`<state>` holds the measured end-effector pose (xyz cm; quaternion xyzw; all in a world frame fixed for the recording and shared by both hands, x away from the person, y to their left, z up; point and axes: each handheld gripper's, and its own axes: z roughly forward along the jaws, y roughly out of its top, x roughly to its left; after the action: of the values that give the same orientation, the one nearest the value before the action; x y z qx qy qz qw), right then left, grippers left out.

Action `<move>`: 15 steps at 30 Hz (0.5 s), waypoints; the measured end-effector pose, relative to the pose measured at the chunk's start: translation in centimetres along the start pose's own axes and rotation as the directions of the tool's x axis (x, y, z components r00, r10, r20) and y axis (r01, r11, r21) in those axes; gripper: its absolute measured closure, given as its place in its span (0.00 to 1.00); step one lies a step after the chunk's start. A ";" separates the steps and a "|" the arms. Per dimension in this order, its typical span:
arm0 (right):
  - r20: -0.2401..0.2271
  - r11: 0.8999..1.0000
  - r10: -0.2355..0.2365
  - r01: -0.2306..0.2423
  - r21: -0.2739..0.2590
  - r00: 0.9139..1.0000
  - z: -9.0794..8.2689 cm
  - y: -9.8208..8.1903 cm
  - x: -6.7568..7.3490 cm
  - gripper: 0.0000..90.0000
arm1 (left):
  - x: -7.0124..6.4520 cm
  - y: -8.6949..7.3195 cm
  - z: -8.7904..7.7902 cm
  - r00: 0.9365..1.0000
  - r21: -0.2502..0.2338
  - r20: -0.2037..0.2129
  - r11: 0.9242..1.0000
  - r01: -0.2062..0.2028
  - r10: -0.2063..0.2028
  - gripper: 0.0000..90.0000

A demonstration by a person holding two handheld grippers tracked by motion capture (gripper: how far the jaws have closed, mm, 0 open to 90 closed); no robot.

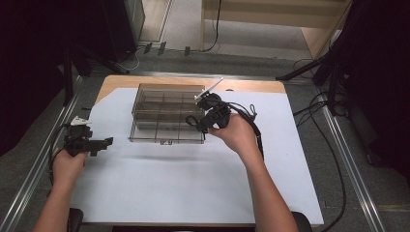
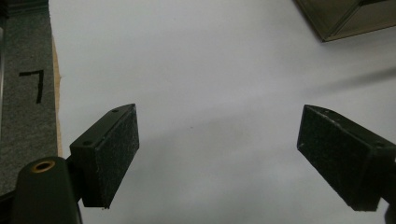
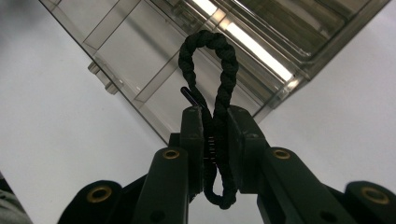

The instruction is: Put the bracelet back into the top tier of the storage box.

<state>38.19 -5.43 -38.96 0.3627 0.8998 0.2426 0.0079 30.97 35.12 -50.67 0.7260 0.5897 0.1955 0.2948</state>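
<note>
Step, as judged: you carry a black braided loop [image 3: 215, 84] to the compartment box [image 1: 167, 113] | right gripper [image 3: 215, 154] clamped on loop, over box's near corner | left gripper [image 2: 219, 154] agape, idle above white sheet [image 1: 193, 179] | next: choose a cell, lower, release.

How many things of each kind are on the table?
Clear boxes with compartments: 1
Black braided loops, held in the right gripper: 1
White sheets covering the table: 1
Grippers: 2, the left gripper open
Total: 5
</note>
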 end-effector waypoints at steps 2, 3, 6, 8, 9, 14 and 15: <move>-0.006 1.000 -0.008 0.008 0.001 1.000 0.3 0.2 0.2 0.87 | 0.0 -0.1 -0.1 1.000 0.001 0.000 1.000 0.001 -0.001 0.16; -0.003 1.000 -0.013 0.013 -0.001 1.000 0.4 0.3 0.3 0.87 | 0.1 -0.1 -0.1 1.000 0.000 0.000 1.000 0.002 -0.002 0.16; -0.006 1.000 -0.021 0.021 -0.001 1.000 0.8 0.4 0.3 0.87 | 0.1 -0.2 -0.2 1.000 0.000 -0.004 1.000 0.005 -0.005 0.16; -0.005 1.000 -0.025 0.025 0.001 1.000 1.1 0.5 0.3 0.87 | 0.2 -0.3 -0.2 1.000 0.000 -0.002 1.000 0.007 -0.007 0.16; -0.005 1.000 -0.027 0.027 0.001 1.000 1.2 0.5 0.2 0.87 | 0.2 -0.3 -0.3 1.000 0.001 -0.004 1.000 0.007 -0.007 0.16; -0.007 0.999 -0.037 0.037 0.004 0.999 1.8 0.8 0.3 0.87 | 0.3 -0.6 -0.5 1.000 0.001 -0.011 1.000 0.011 -0.011 0.16; -0.012 0.999 -0.040 0.040 0.006 0.999 1.9 0.9 0.3 0.87 | 0.4 -0.6 -0.5 1.000 0.000 -0.012 1.000 0.013 -0.013 0.16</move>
<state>38.87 -3.84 -40.22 0.3432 0.9076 0.2419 0.0063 30.24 35.66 -50.70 0.7208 0.5964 0.1979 0.2924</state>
